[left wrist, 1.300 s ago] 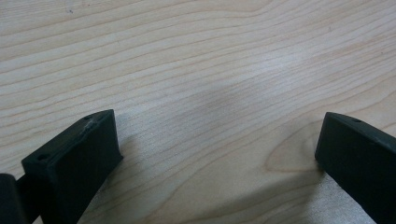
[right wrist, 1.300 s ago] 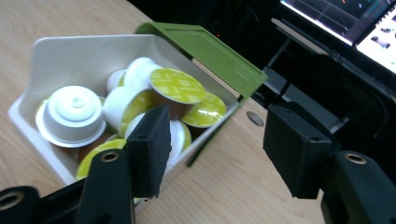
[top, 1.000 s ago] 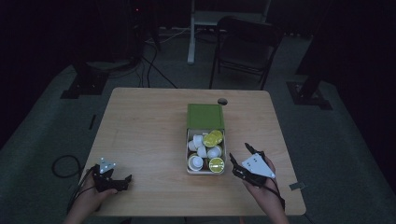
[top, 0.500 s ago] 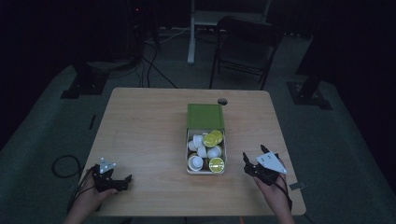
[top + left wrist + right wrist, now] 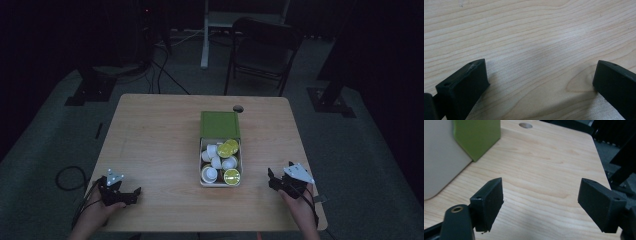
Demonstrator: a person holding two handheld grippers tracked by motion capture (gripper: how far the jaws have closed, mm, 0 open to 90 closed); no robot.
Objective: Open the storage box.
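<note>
The pale wooden table [image 5: 165, 150] stands in a dark room, and behind its far edge I see a black folding chair [image 5: 262, 47] and some cables on the grey floor. A small round hole [image 5: 238, 108] sits close to the far edge.

In the middle of the table, a little toward the right edge, lies the open green cardboard box [image 5: 220, 125] with a beige tray part. Inside it are the small white and yellow-lidded capsules [image 5: 220, 162], packed together. All of them I can see are in the box and none lies on the table, so I judge the filling is done, or the emptying has not begun; I cannot tell which.

The right gripper [image 5: 278, 179] is low near the front right corner, just beside the box, and its jaws have just been opening; they stand wide with nothing between them. The left gripper [image 5: 122, 194] rests near the front left corner, well apart from the box, jaws spread wide over bare wood.
</note>
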